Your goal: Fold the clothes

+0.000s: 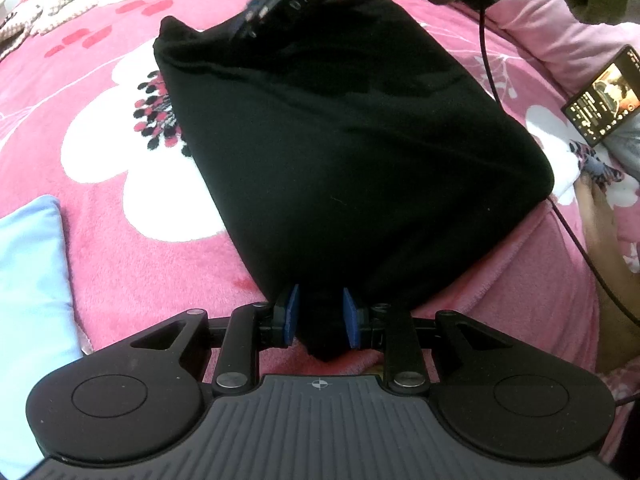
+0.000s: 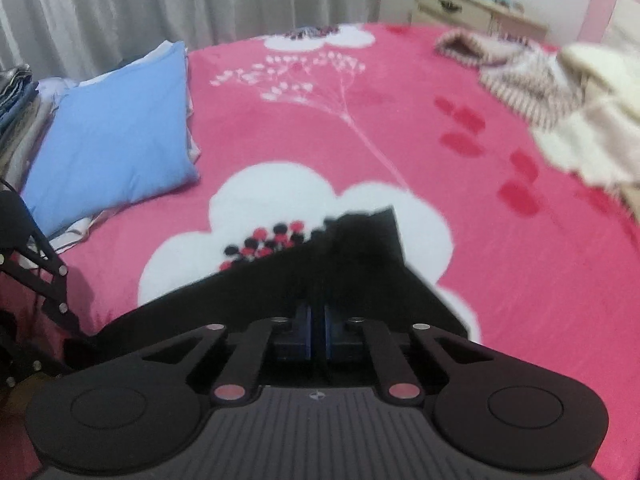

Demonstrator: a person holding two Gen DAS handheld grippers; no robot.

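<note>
Fold under way | left tongs [image 1: 319,320] pinch black garment [image 1: 340,140] corner, anchoring it on bed [image 1: 120,208] | right tongs [image 2: 317,330] pressed together on far corner, pulling cloth taut

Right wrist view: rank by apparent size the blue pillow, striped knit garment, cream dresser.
1. Soft blue pillow
2. Striped knit garment
3. Cream wooden dresser
The dresser stands farthest back, so its rank reflects distance.

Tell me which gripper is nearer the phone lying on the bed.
Right. The right gripper hangs over the far end of the black garment, across from the phone. The left gripper pinches the garment's near corner, farther away.
</note>
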